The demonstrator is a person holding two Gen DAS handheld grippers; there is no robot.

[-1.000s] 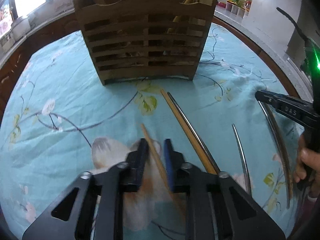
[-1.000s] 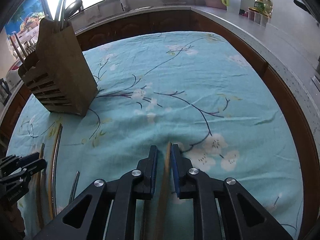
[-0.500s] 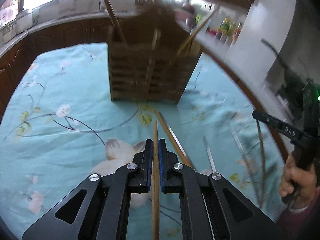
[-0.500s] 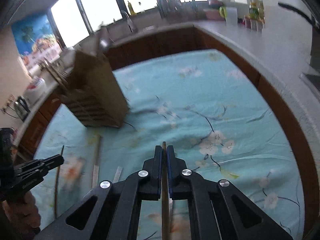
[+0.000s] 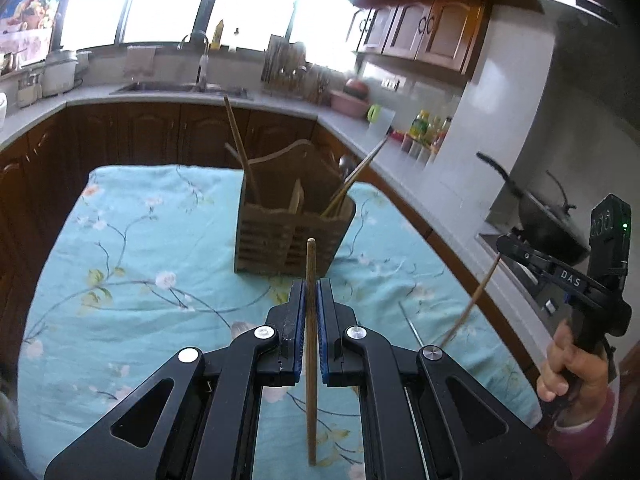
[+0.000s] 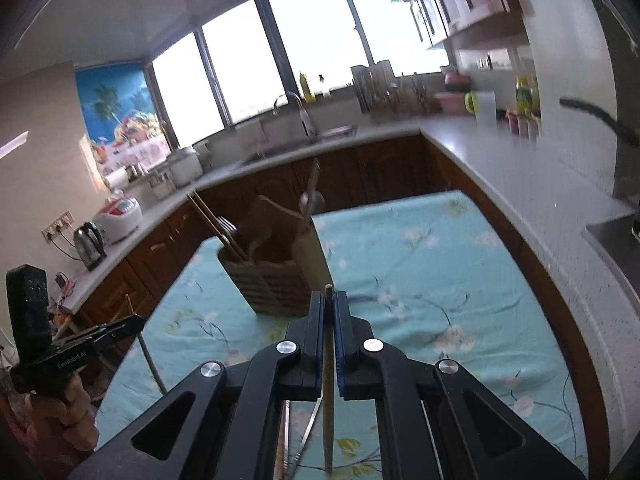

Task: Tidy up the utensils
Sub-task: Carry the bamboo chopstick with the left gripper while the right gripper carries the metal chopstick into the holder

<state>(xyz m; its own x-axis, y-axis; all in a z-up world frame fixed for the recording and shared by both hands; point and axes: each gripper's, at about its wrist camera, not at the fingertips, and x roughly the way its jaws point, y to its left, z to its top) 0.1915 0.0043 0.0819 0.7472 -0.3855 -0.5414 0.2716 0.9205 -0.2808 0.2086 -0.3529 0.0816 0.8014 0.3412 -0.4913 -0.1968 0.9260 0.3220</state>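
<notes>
A floral turquoise tablecloth [image 5: 132, 248] covers the table; the slatted wooden utensil holder [image 5: 290, 236] stands on it, chopsticks inside. The right gripper [image 5: 505, 247] reads "DAS", the left gripper [image 6: 136, 322] "GenRobot AI". Each now clamps one wooden chopstick [image 5: 311, 320] [image 6: 328, 380], lifted off the cloth where both lay a second ago. Metal chopsticks [image 6: 298, 436] remain below.

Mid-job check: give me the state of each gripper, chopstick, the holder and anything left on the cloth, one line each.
left gripper: shut on a wooden chopstick, lifted off the cloth.
right gripper: shut on a second chopstick, also lifted.
wooden holder: upright on the floral cloth, several utensils leaning inside.
metal chopstick: lying flat on the cloth, not yet picked up.
</notes>
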